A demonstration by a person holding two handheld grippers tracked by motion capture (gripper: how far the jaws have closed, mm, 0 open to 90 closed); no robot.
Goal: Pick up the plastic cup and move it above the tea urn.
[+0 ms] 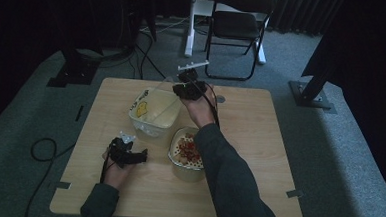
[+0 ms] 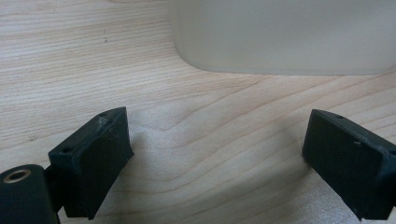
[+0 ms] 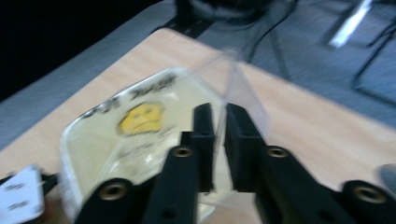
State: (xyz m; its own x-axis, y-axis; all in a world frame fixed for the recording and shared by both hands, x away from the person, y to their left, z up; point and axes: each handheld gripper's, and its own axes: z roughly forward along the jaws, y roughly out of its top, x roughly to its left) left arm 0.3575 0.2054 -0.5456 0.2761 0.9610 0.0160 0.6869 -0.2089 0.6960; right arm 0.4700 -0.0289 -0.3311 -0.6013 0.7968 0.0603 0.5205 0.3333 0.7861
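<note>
A translucent white plastic box [image 1: 153, 120] stands at the table's middle, and its wall [image 2: 280, 37] fills the top of the left gripper view. A clear lid [image 3: 243, 93] is tilted up over the box, hinging from its far right side. My right gripper [image 1: 180, 90] [image 3: 219, 140] is shut on that lid's raised edge. A yellow smiley label [image 3: 140, 116] shows at the box's left part; I cannot tell whether it is on the lid or inside. My left gripper [image 1: 139, 156] [image 2: 219, 154] rests open on the wood just in front of the box, with nothing between its fingers.
A round cream bowl [image 1: 186, 153] with red and white contents sits right of the box, under the right forearm. The wooden table [image 1: 259, 142] is bare at its right half. A folding chair [image 1: 235, 25] and cables stand on the carpet beyond.
</note>
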